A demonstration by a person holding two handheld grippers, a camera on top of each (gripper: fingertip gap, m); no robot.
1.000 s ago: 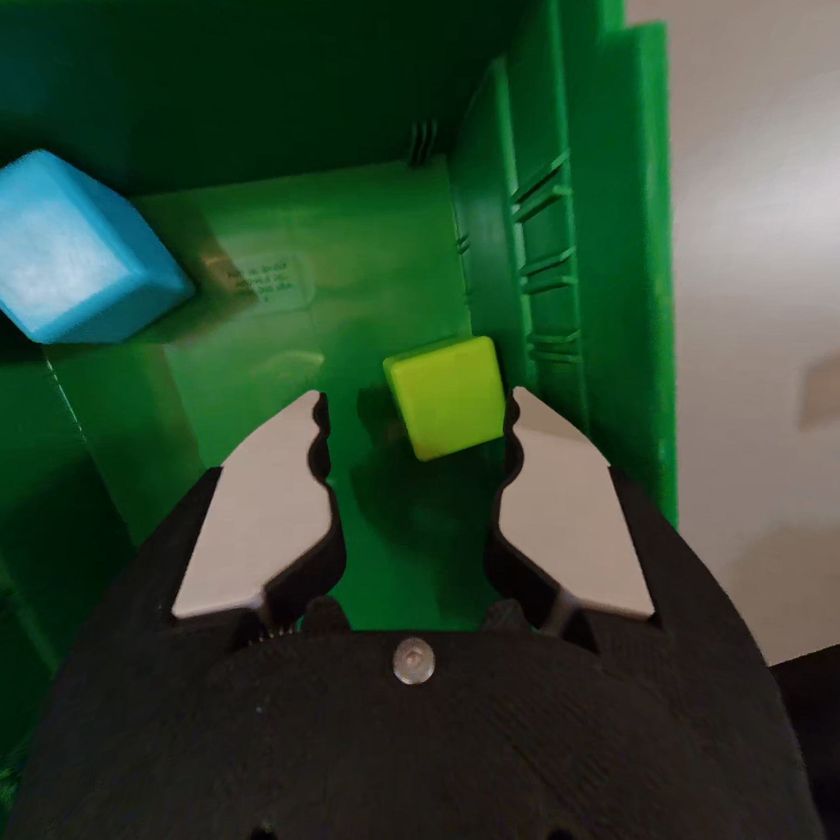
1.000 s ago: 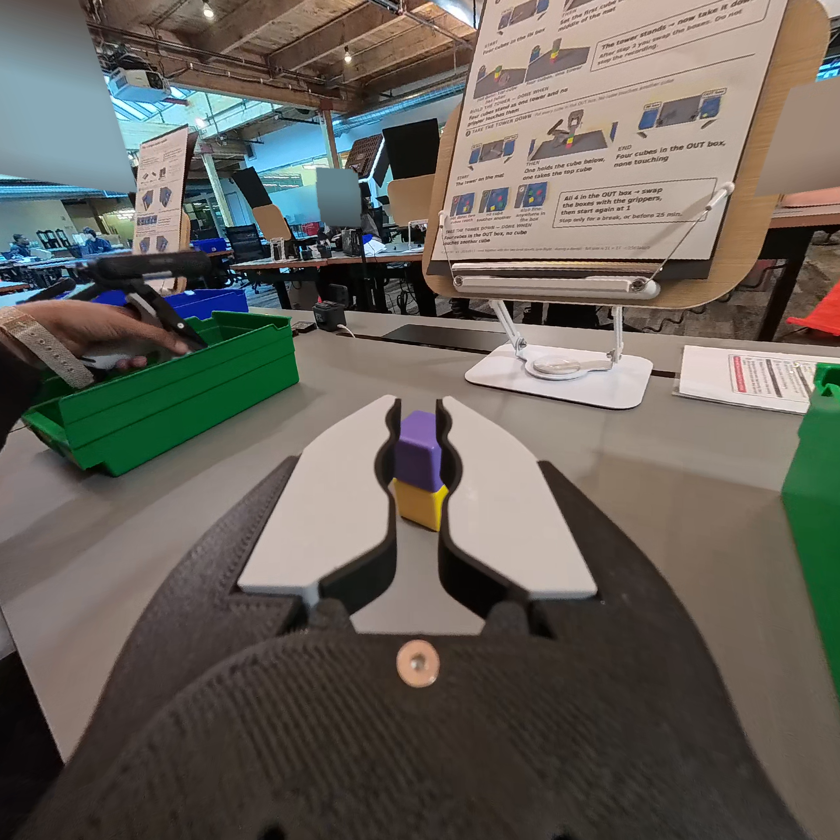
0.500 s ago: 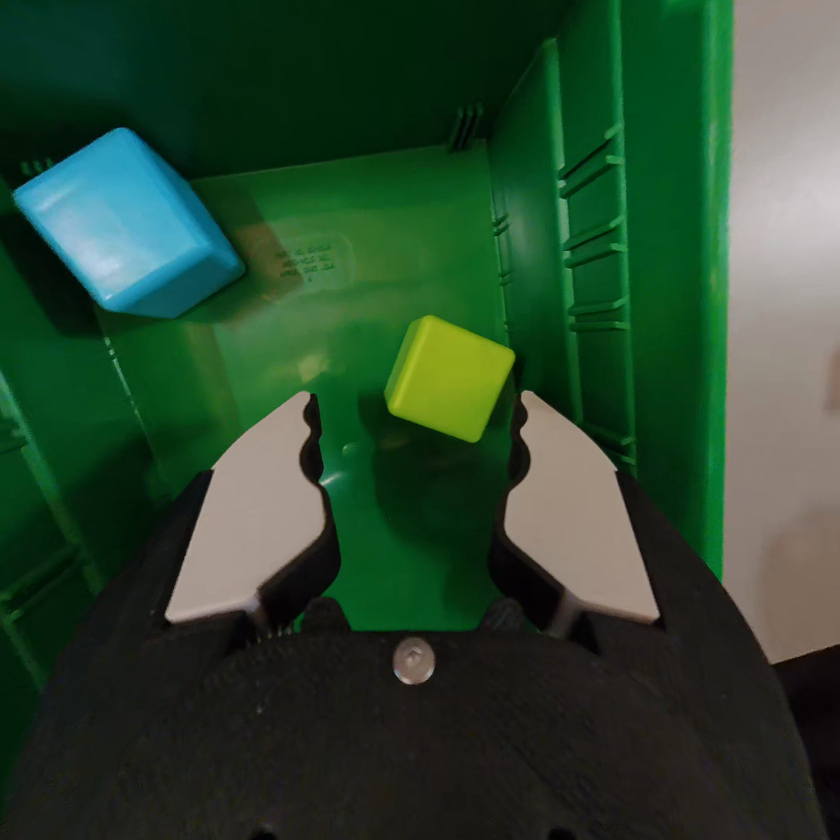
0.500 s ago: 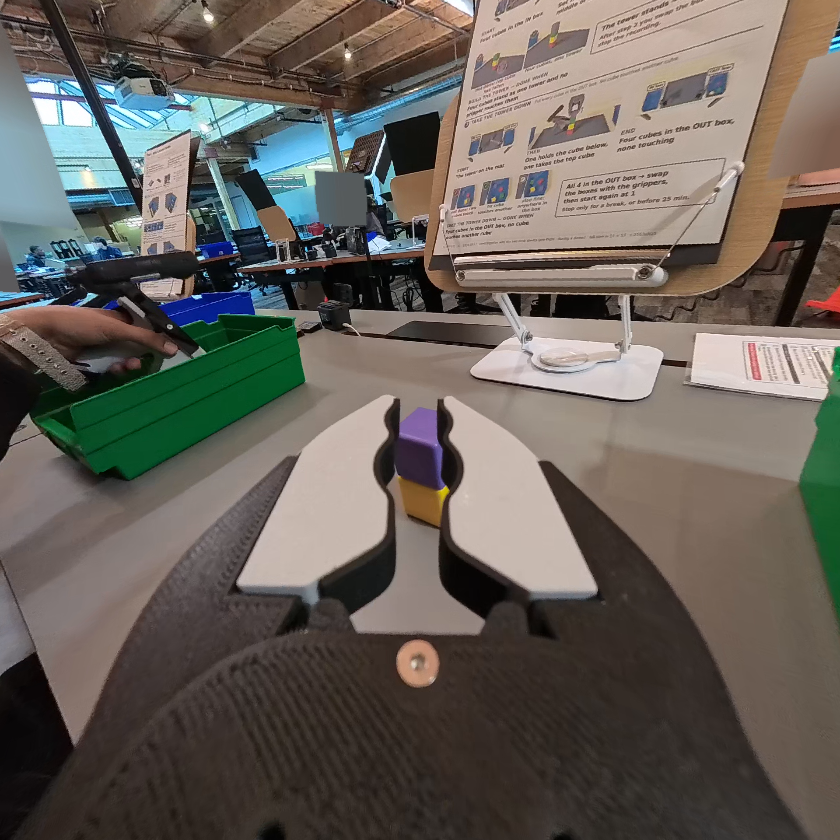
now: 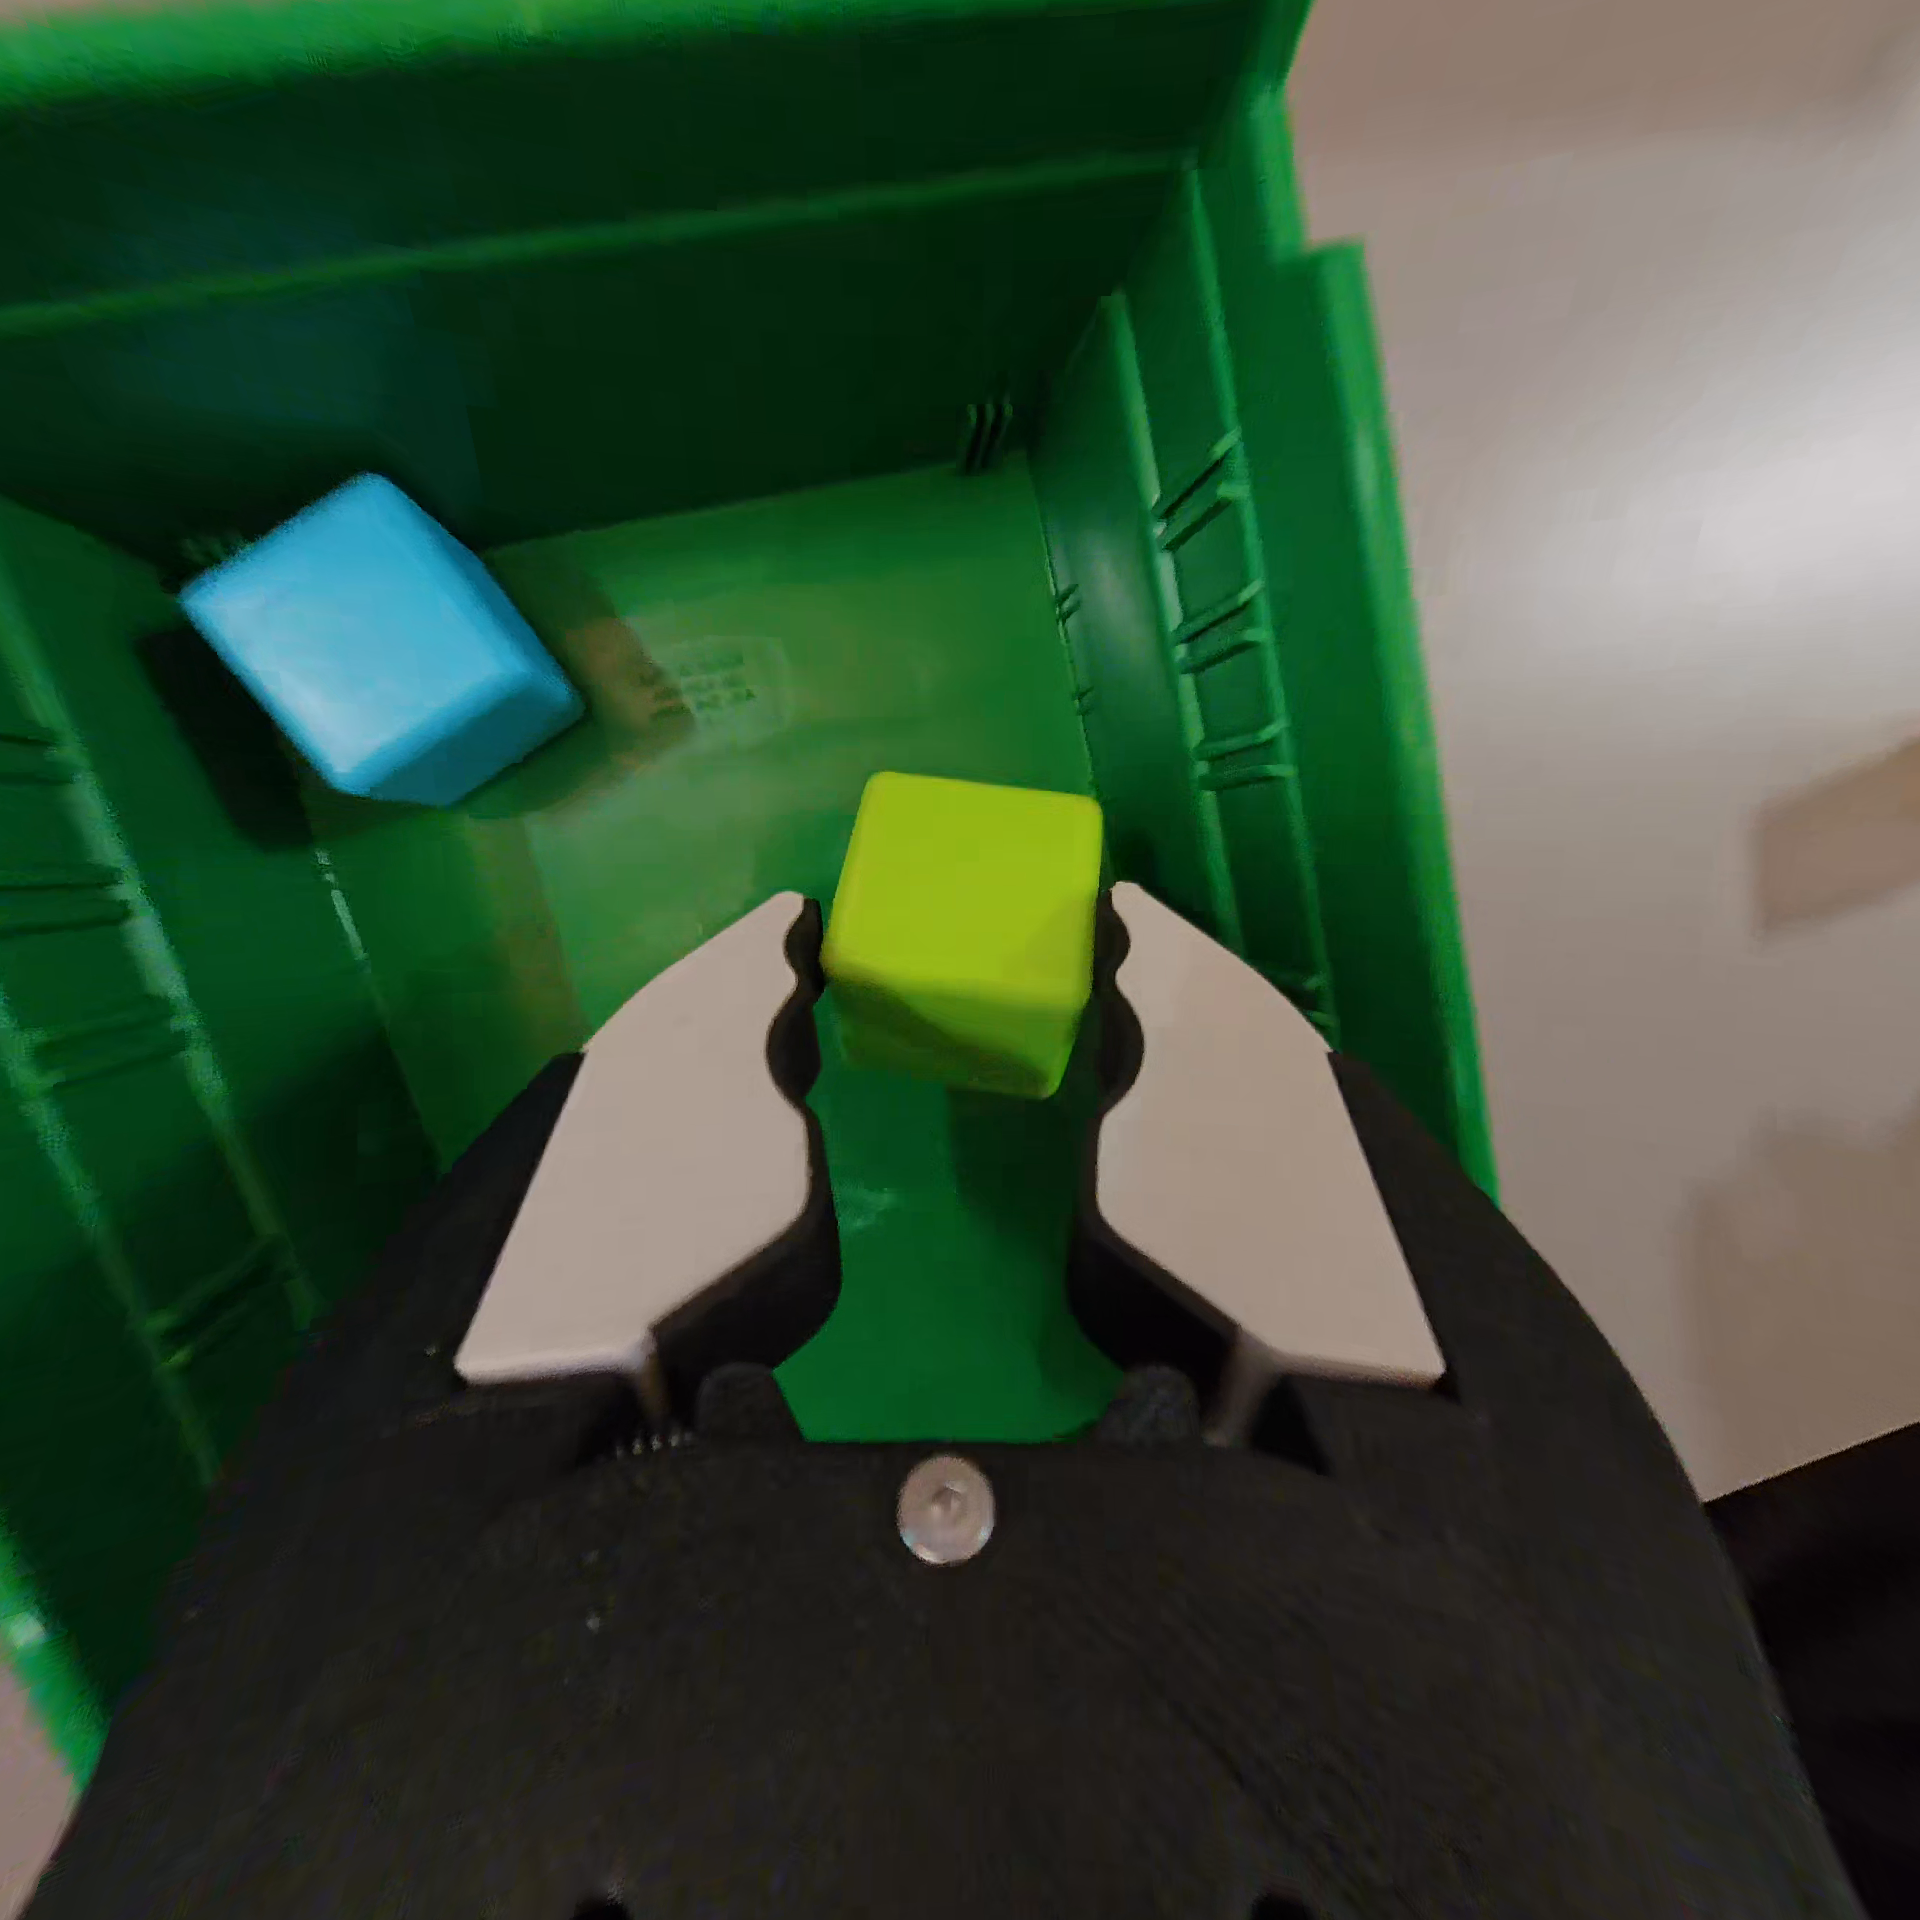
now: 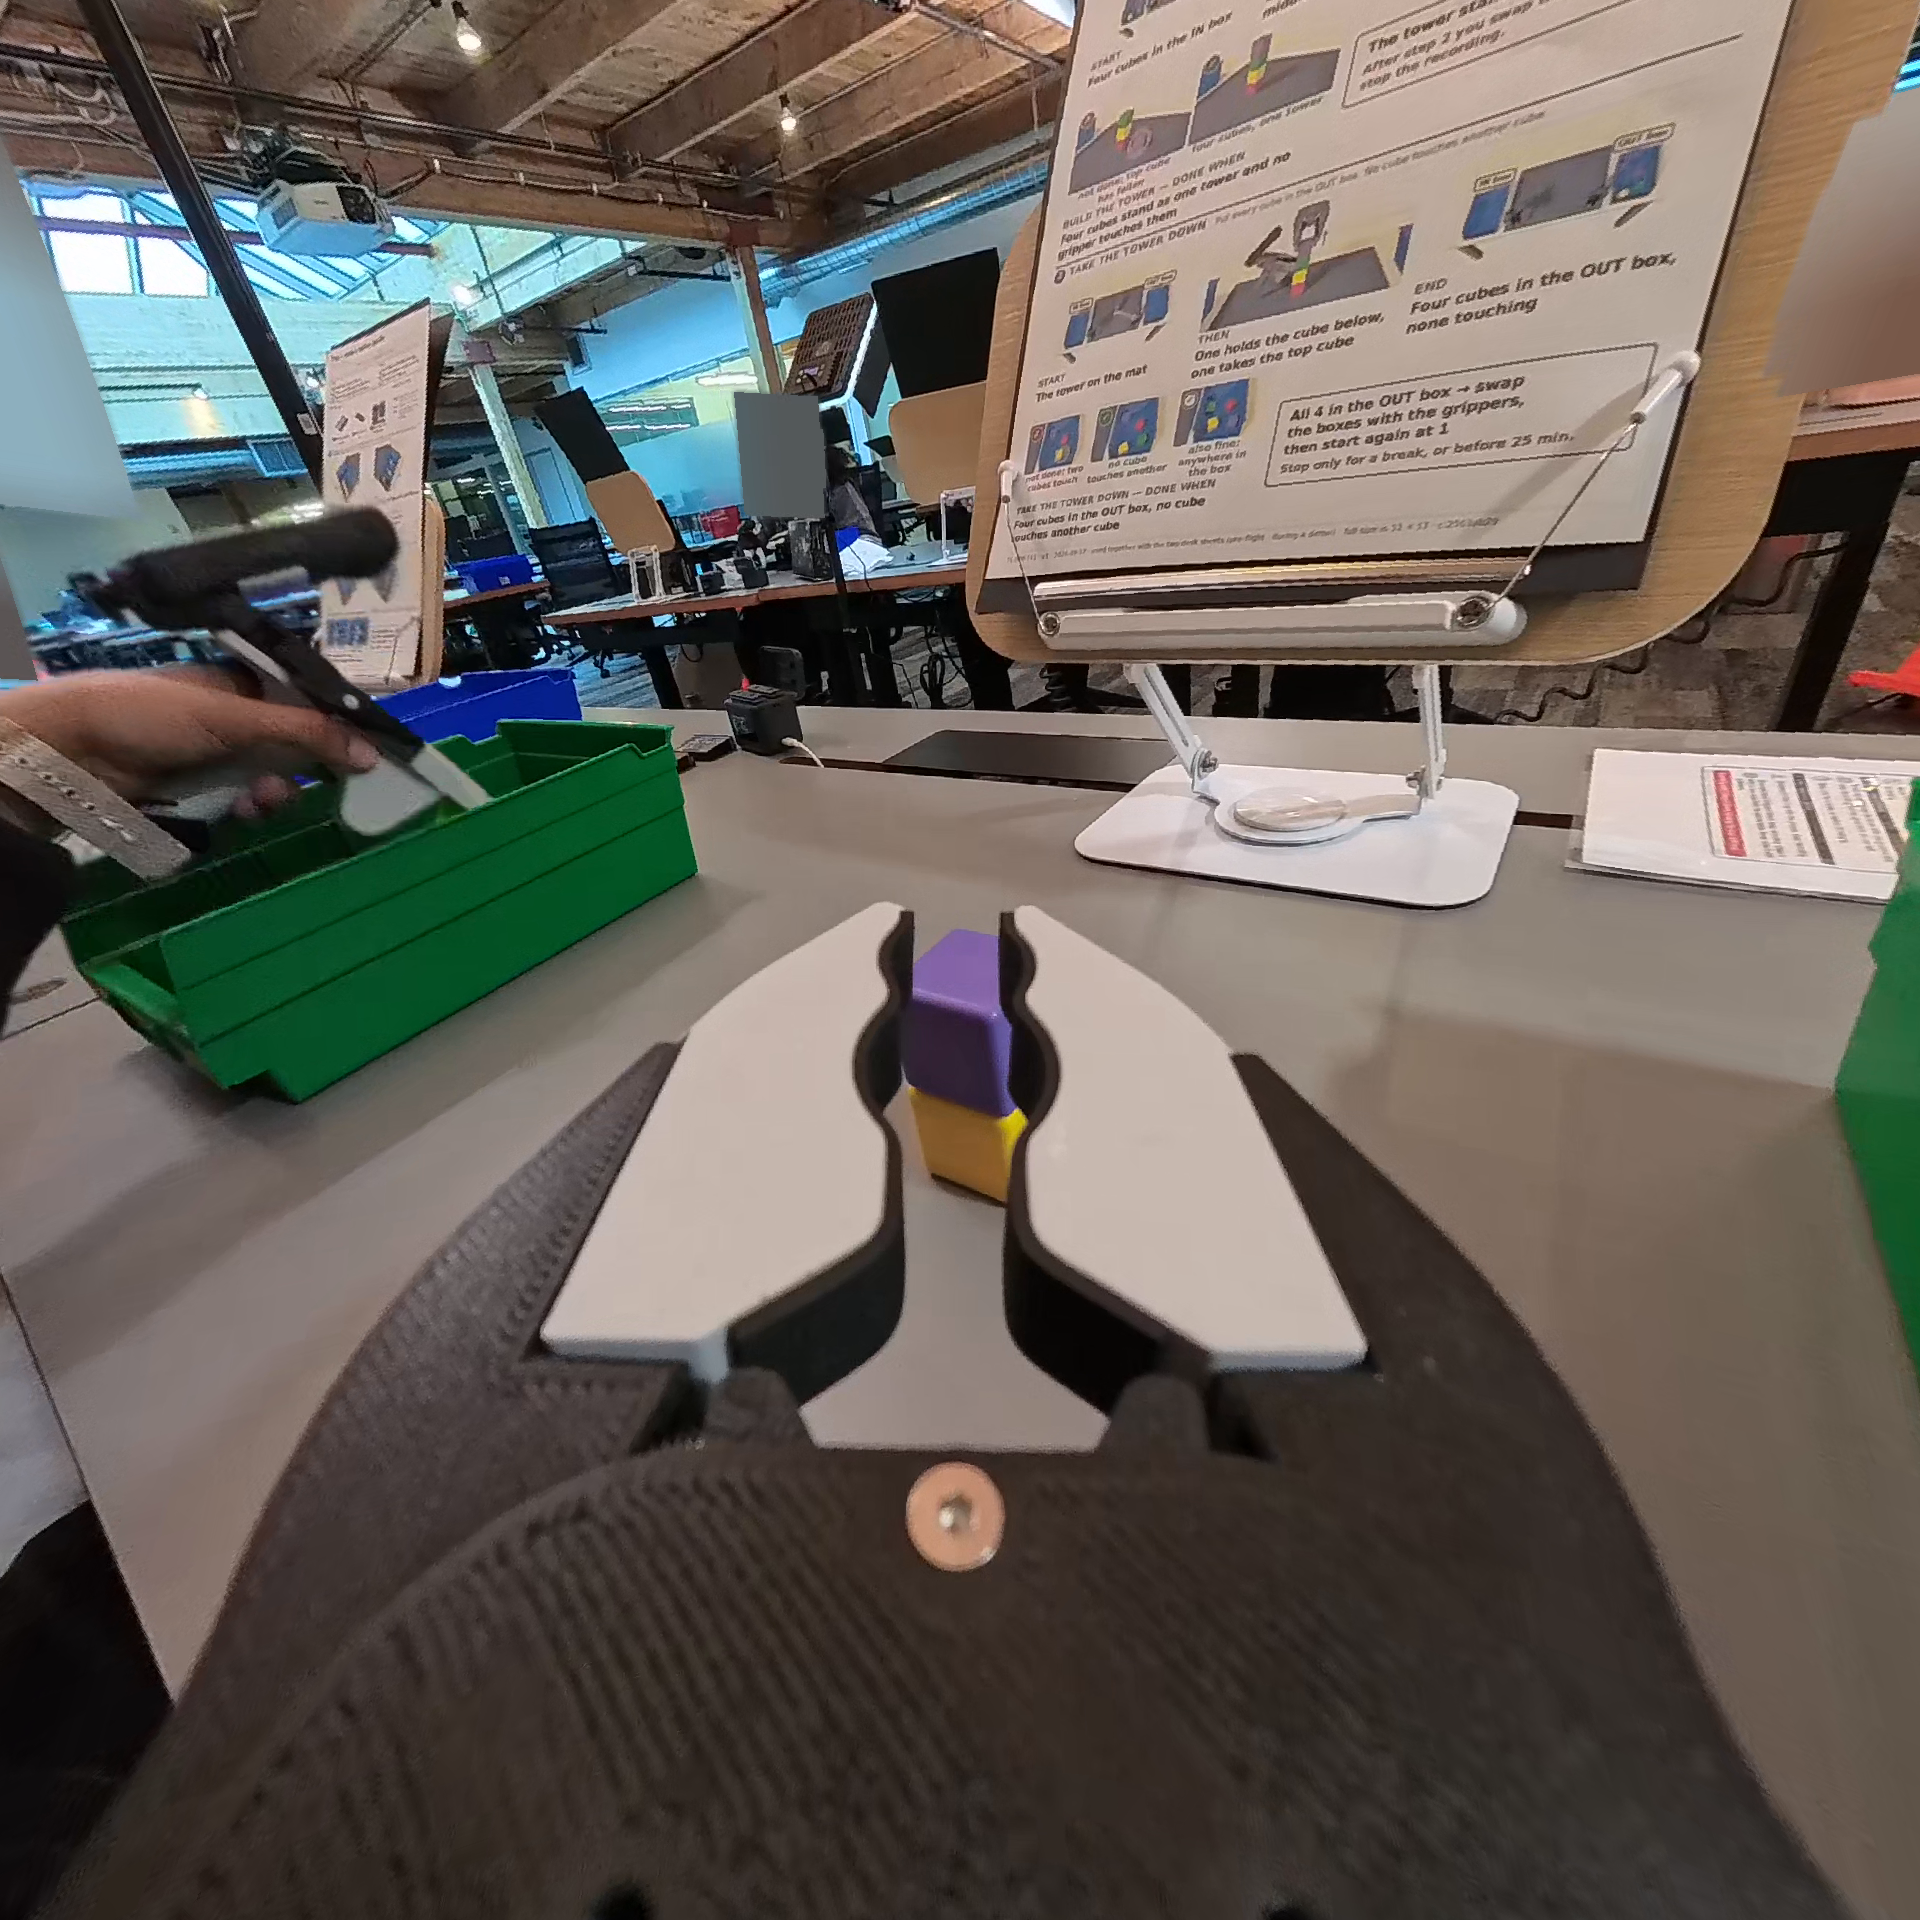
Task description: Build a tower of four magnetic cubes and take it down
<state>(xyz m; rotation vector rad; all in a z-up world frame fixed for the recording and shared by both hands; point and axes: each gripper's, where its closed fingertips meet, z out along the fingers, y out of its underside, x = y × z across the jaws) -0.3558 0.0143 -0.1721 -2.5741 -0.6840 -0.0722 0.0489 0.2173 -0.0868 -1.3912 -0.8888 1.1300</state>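
Observation:
My left gripper (image 5: 956,920) reaches down into a green bin (image 5: 1236,644) and is shut on a lime-green cube (image 5: 961,925), with both pads against its sides near the bin's right wall. A light blue cube (image 5: 374,644) lies in the bin's far left corner. The right wrist view shows this gripper (image 6: 416,800) in a person's hand over the bin (image 6: 416,935). My right gripper (image 6: 956,935) is shut on a purple cube (image 6: 956,1023) that sits on a yellow cube (image 6: 966,1153) on the grey table (image 6: 1403,1039).
A white stand (image 6: 1299,831) with an instruction sheet is behind the cubes. A second green bin (image 6: 1881,1091) is at the right edge, with a paper sheet (image 6: 1756,821) behind it. A blue bin (image 6: 488,701) sits behind the left green bin.
My left jaws have closed from wide open onto the lime-green cube, which turned square to the pads. The bin looks farther off. My right gripper still grips the purple cube.

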